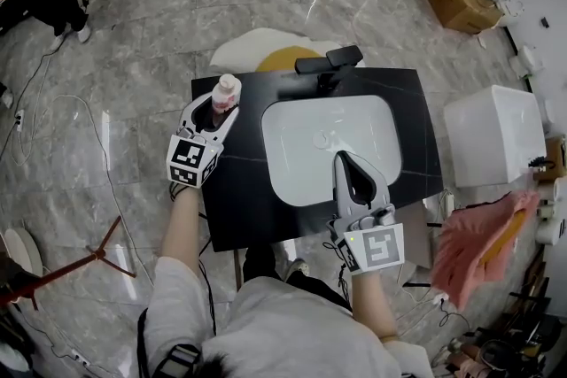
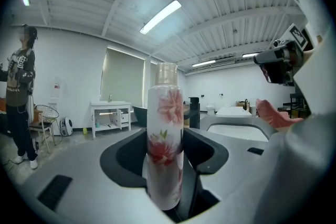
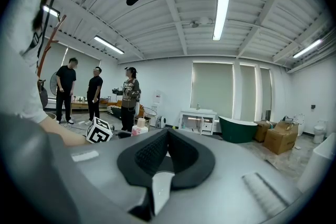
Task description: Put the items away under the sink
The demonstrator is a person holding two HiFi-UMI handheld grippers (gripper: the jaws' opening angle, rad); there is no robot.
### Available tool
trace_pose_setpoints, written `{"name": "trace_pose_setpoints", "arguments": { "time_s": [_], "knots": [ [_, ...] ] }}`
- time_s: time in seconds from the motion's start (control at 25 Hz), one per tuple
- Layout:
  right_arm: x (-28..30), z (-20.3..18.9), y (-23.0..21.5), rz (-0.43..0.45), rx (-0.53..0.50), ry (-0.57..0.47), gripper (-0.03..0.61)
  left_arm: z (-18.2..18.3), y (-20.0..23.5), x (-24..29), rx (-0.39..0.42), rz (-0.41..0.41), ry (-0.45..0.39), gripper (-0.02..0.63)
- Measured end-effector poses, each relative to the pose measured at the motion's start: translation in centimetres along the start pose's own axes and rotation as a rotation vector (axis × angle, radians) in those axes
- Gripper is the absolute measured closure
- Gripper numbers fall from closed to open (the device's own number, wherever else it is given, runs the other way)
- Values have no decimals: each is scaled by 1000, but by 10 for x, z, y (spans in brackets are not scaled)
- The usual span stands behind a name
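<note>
Black bench (image 1: 235,190) on grey marble floor (image 1: 142,40); 1 white basin (image 1: 328,146) sunk in its middle, 1 black tap (image 1: 328,62) at far edge.

- Left claw (image 1: 221,109): jaws clamped on upright bottle (image 1: 225,89), tips pointing forward. Bare left forearm (image 1: 182,226) stretched out.
- Right claw (image 1: 345,164): jaws together, nothing between them, tips forward. Held nearer the body than the left.

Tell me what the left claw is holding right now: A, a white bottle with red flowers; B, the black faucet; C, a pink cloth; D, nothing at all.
A: in the left gripper view, the left claw has its jaws closed on either side of an upright white bottle with red flowers, over the black counter beside the sink.
</note>
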State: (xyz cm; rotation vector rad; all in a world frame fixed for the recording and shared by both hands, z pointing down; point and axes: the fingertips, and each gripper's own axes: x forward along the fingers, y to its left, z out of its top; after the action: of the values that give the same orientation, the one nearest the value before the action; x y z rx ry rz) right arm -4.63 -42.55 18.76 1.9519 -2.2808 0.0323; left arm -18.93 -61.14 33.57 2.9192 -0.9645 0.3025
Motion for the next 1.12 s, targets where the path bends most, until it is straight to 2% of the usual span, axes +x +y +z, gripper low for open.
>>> {"name": "trace_pose_setpoints", "arguments": {
  "time_s": [0.16, 0.6, 1.12],
  "knots": [
    [-3, 4, 3, 4, 1, -15, 568, 26, -10, -9, 5, -16, -47, 396],
    [-34, 24, 6, 12, 8, -88, 568, 91, -54, -53, -14, -26, -100, 396],
    [-113, 40, 4, 90, 24, -180, 568, 136, -142, -137, -11, 77, -144, 396]
  ]
}}
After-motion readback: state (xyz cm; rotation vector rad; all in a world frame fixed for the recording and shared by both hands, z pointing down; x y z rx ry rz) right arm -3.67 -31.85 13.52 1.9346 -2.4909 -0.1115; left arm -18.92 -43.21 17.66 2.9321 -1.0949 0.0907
